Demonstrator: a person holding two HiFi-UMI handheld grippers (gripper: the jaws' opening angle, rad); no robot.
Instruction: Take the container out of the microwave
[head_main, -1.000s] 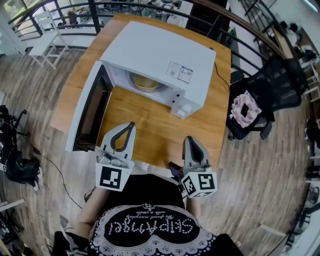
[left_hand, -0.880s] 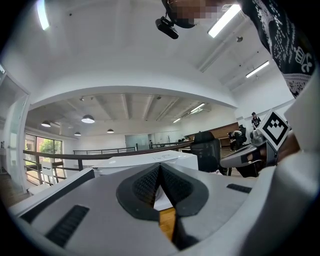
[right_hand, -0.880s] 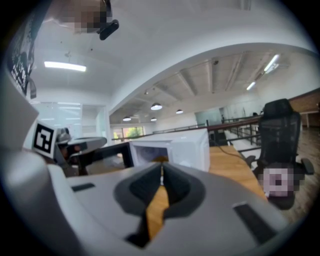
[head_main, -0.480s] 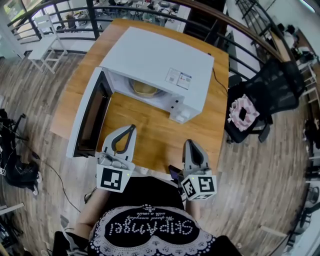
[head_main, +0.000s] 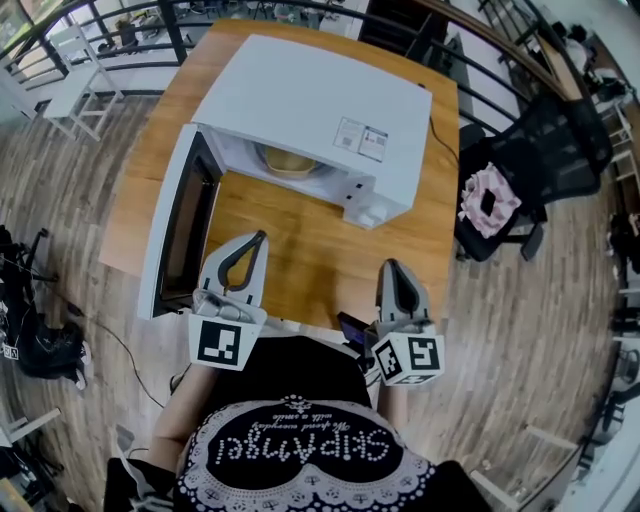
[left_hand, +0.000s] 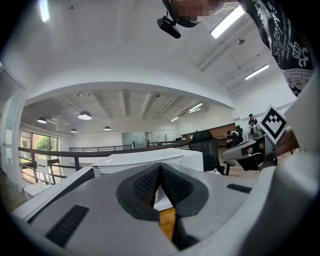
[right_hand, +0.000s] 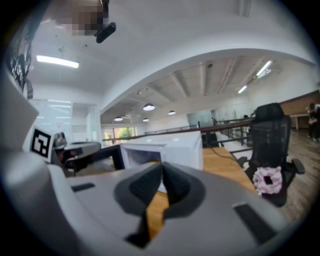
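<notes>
A white microwave (head_main: 320, 105) stands on the wooden table (head_main: 300, 250) with its door (head_main: 175, 230) swung wide to the left. Inside its cavity sits a yellowish round container (head_main: 290, 160), partly hidden by the top edge. My left gripper (head_main: 257, 238) hovers over the table's near edge beside the door, shut with nothing in it. My right gripper (head_main: 393, 266) is at the near right of the table, also shut and empty. The right gripper view shows the microwave (right_hand: 167, 150) ahead with its cavity open; the left gripper view shows the microwave (left_hand: 150, 162) past the closed jaws.
A black office chair (head_main: 545, 175) with a pink and white cloth (head_main: 487, 205) on it stands right of the table. A black railing (head_main: 150, 20) runs behind. A white stool (head_main: 75, 95) stands at the far left. Wooden floor surrounds the table.
The left gripper has shifted a little toward the microwave's open door. The head view has shifted slightly. The right gripper has hardly moved.
</notes>
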